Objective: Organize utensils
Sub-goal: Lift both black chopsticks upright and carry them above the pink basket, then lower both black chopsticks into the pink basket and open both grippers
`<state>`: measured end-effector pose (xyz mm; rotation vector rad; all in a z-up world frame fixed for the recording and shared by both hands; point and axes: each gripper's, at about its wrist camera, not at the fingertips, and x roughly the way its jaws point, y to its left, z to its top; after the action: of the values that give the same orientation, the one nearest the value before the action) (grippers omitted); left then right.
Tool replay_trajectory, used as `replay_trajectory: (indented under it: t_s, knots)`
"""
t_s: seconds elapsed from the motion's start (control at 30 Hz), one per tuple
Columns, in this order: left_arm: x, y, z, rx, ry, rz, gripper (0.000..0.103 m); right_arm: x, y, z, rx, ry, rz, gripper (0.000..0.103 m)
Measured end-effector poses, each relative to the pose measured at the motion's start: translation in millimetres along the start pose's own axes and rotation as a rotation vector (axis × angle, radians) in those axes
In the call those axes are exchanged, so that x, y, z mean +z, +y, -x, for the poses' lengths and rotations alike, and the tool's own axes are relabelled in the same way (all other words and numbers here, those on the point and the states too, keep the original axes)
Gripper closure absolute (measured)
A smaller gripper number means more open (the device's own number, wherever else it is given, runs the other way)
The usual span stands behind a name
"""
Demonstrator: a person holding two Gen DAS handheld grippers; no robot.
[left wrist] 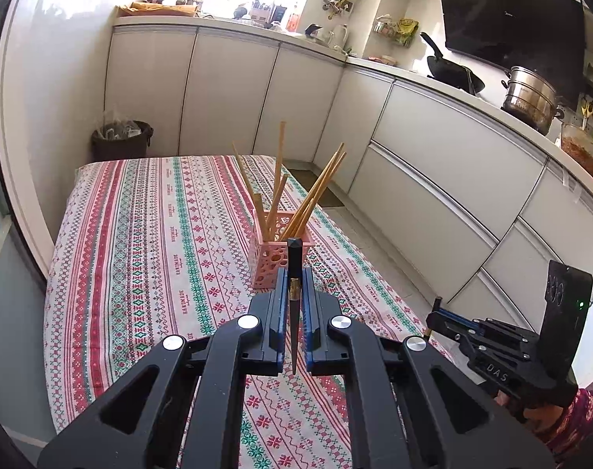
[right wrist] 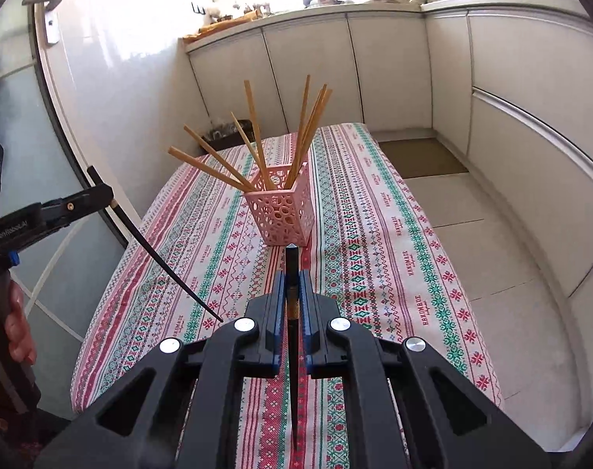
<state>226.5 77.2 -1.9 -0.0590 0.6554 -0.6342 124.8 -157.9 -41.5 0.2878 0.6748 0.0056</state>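
A pink perforated holder (left wrist: 271, 262) (right wrist: 283, 217) stands on the patterned tablecloth (left wrist: 148, 234) with several wooden chopsticks (left wrist: 277, 179) (right wrist: 257, 136) fanned out of it. My left gripper (left wrist: 294, 277) is shut on a black chopstick (left wrist: 293, 312), held upright just in front of the holder. My right gripper (right wrist: 292, 279) is shut on another black chopstick (right wrist: 292, 344), also upright, near the holder. The left gripper with its chopstick (right wrist: 155, 250) shows at the left of the right wrist view; the right gripper (left wrist: 437, 308) shows low right in the left wrist view.
White kitchen cabinets (left wrist: 433, 148) run along the back and right. A dark bin (left wrist: 120, 140) stands beyond the table's far end. A wok (left wrist: 453, 70) and a steel pot (left wrist: 531, 97) sit on the counter. A floor mat (right wrist: 421, 158) lies beside the table.
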Motion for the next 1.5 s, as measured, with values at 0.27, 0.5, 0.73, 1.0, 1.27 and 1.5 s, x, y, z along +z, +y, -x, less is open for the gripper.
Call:
replay_trajectory:
  t_s: [0.27, 0.5, 0.73, 1.0, 1.27, 1.5]
  knots:
    - [2, -12, 1, -0.002, -0.018, -0.02, 0.097, 19, -18, 29, 0.025, -0.09, -0.088, 0.096]
    - [27, -28, 15, 0.001, -0.13, -0.009, 0.097, 61, -22, 56, 0.079, -0.223, -0.133, 0.096]
    - [79, -55, 19, 0.051, -0.263, -0.065, 0.097, 122, -21, 63, 0.121, -0.362, -0.125, 0.096]
    - [112, -66, -29, 0.167, -0.332, -0.076, 0.097, 157, -25, 41, 0.155, -0.401, -0.137, 0.096]
    - [101, -50, -100, 0.233, -0.282, -0.025, 0.096, 167, -37, -1, 0.15, -0.352, -0.149, 0.095]
    - [96, -37, -70, 0.288, -0.319, 0.03, 0.071, 173, -25, -20, 0.162, -0.352, -0.117, 0.095]
